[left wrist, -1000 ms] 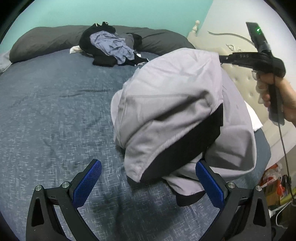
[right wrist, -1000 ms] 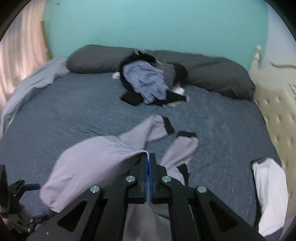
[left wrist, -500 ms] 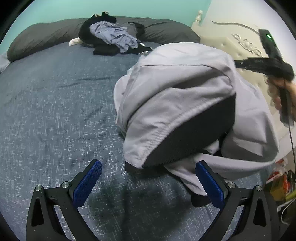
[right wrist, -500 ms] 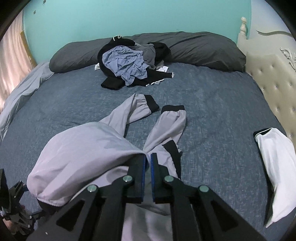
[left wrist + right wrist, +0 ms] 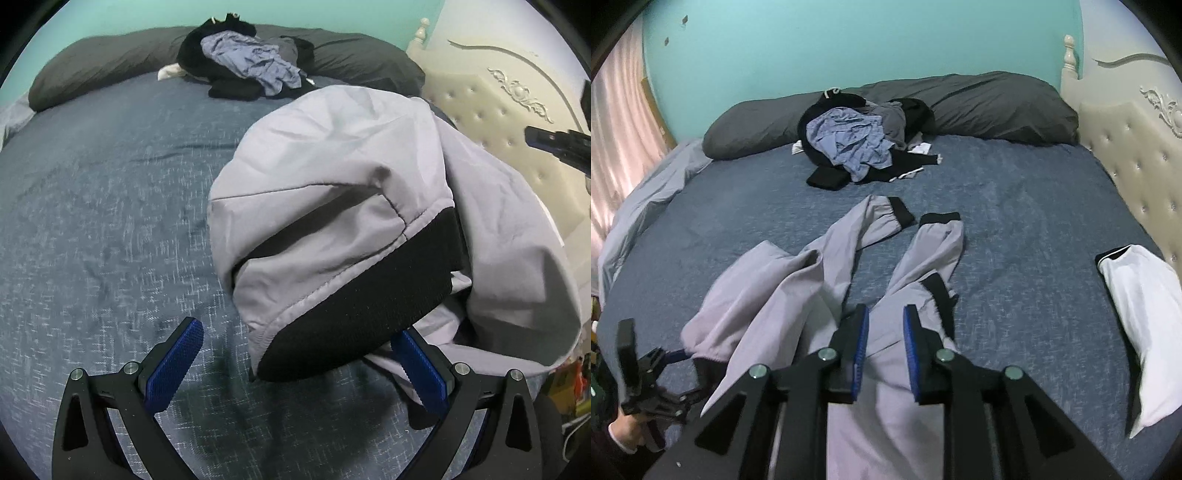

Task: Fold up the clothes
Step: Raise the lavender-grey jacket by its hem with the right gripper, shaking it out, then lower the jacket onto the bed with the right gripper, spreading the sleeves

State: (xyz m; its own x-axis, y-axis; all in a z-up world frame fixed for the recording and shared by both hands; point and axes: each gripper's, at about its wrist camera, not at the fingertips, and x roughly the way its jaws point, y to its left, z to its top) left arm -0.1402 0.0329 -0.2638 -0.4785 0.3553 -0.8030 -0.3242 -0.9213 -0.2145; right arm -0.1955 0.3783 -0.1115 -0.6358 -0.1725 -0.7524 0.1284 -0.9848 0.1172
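Two grippers work over one pair of grey trousers [image 5: 798,295] lying on a bed. The trousers are a smooth, light, slightly shiny fabric with a broad black ribbed waistband [image 5: 354,310] and two black ribbed cuffs, which lie far out on the sheet in the right wrist view, the legs splayed apart in a narrow V. The waist end is humped and rumpled near the cameras, with stitched seams showing along the band.

The left gripper [image 5: 295,365] has its two blue, cross-hatched pads spread wide; the waistband's edge hangs between them, close against the right pad, but the pads do not press on it. The right gripper [image 5: 885,354] is over the crotch of the trousers with its jaws opening: a narrow gap shows between the ridged blue pads, grey cloth lies below them, and nothing is pinched.

The bed sheet [image 5: 1015,206] is a dark blue weave flecked with pale threads, lightly creased. One long charcoal pillow [image 5: 990,103] runs across the far edge, soft and sagging. Against it sits one loose heap of clothes [image 5: 857,147]: crumpled pale blue cloth on top of black pieces, with some grey and a scrap of white. One white garment with a black edge [image 5: 1141,314] lies at the right, beside a cream button-tufted headboard [image 5: 1137,162] with carved scrollwork. A pale grey sheet [image 5: 646,199] bunches at the left, under a pink curtain [image 5: 617,122]. The wall behind is flat turquoise.
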